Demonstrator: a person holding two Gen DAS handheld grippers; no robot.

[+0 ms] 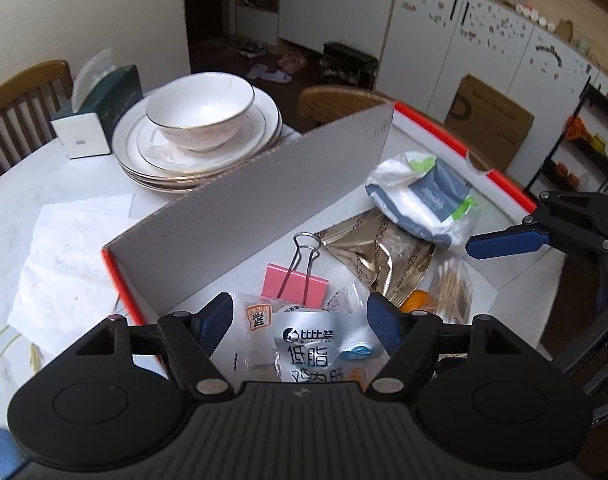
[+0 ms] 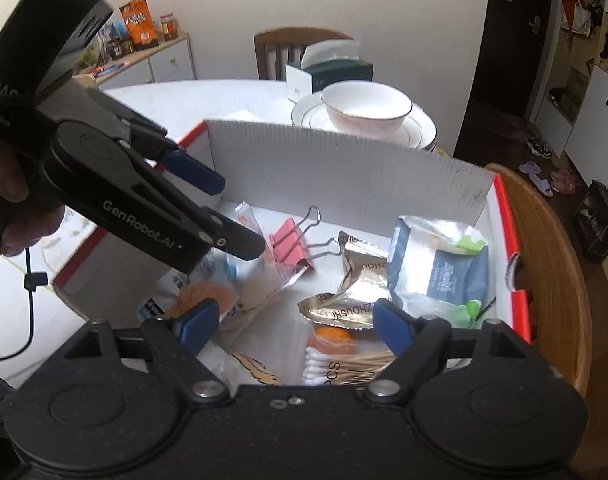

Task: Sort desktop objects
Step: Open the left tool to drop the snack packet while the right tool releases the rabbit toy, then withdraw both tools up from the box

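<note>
Hovering both grippers over the box [image 1: 264, 188], your left gripper [image 1: 300, 320] and right gripper [image 2: 292, 326] fingers spread, empty. Crowded packets risk a double grab; slick foil pouch [image 2: 355, 280] may slip.

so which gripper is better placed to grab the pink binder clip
Left. The left gripper is open just short of the pink binder clip; the right gripper hangs over the cotton swabs.

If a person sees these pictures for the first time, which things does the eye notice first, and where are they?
First comes the white cardboard box with red edges, full of small packets, and in its middle the pink binder clip. Both open grippers hang over it: the left gripper above a snack packet, the right gripper above the cotton swabs. Behind the box stands a white bowl on stacked plates.
</note>
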